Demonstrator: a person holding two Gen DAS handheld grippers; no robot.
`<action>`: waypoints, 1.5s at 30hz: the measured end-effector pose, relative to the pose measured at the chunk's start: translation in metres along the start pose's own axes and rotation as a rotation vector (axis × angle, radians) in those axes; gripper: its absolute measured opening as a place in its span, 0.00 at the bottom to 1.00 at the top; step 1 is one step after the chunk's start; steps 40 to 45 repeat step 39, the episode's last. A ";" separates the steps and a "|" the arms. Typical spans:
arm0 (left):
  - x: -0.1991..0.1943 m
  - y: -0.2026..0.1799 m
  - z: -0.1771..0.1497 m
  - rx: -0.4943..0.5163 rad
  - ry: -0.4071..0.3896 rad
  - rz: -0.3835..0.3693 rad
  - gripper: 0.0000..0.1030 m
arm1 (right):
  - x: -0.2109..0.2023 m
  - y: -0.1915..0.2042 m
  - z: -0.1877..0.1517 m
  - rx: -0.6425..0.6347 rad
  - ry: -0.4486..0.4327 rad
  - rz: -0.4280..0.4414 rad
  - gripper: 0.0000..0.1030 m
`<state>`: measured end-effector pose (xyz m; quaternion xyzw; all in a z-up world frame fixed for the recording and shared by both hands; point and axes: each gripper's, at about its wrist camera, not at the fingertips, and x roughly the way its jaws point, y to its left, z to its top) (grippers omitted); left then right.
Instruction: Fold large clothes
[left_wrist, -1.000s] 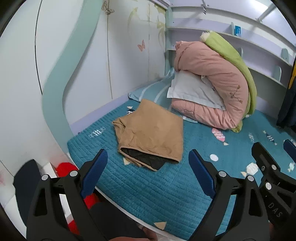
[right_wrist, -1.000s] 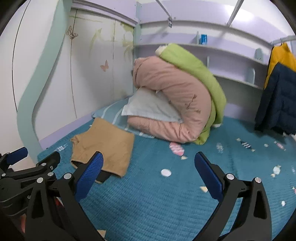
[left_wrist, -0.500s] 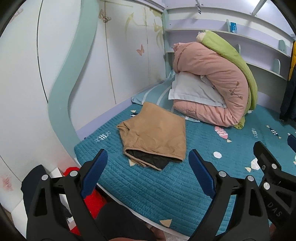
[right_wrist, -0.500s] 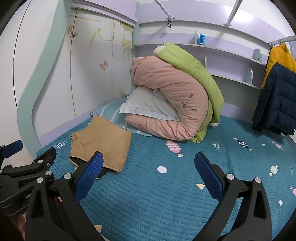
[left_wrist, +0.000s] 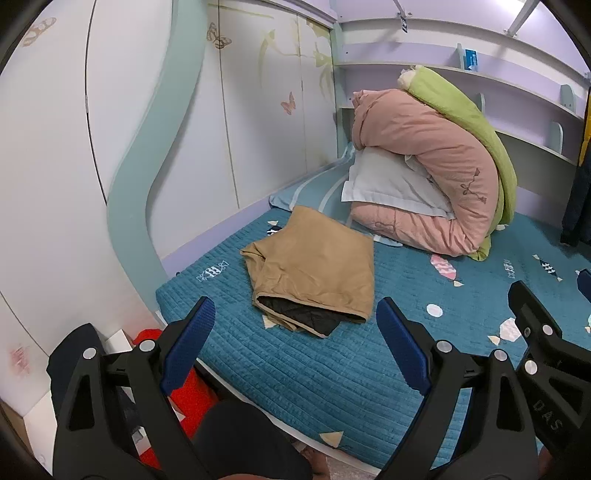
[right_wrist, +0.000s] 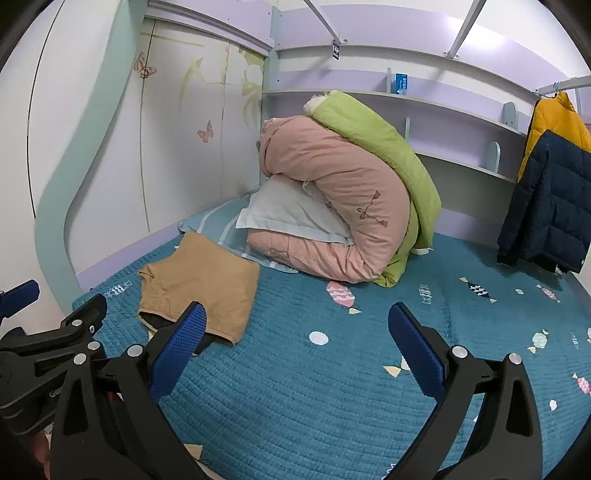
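Note:
A folded tan garment with a black lining (left_wrist: 314, 269) lies on the teal quilted bed cover (left_wrist: 332, 369) near its left edge; it also shows in the right wrist view (right_wrist: 199, 288). My left gripper (left_wrist: 295, 332) is open and empty, held back from the bed's front edge, short of the garment. My right gripper (right_wrist: 295, 336) is open and empty, to the right of the left one, above the bed's front part. The right gripper shows at the right edge of the left wrist view (left_wrist: 546, 332). The left gripper shows at the left of the right wrist view (right_wrist: 51, 339).
A rolled pink and green duvet (right_wrist: 347, 199) with a pale pillow (right_wrist: 291, 214) lies at the back of the bed. A navy and yellow jacket (right_wrist: 550, 192) hangs at the right. Red and dark items (left_wrist: 162, 369) sit on the floor beside the bed's left corner.
Both grippers have pulled back and risen a little, so the garment and duvet look smaller and farther. Both stay open. The garment has not moved.

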<state>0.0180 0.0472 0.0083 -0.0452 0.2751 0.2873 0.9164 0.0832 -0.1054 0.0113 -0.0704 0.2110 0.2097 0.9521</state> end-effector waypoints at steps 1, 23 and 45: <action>-0.001 0.001 0.000 0.001 -0.002 -0.001 0.87 | 0.000 0.000 0.000 0.001 0.000 0.001 0.93; -0.008 0.002 0.002 0.003 0.018 -0.008 0.87 | -0.008 0.002 0.000 -0.005 -0.002 -0.008 0.93; -0.005 0.000 0.002 0.020 0.020 -0.019 0.87 | -0.008 -0.004 -0.001 -0.005 0.005 0.000 0.93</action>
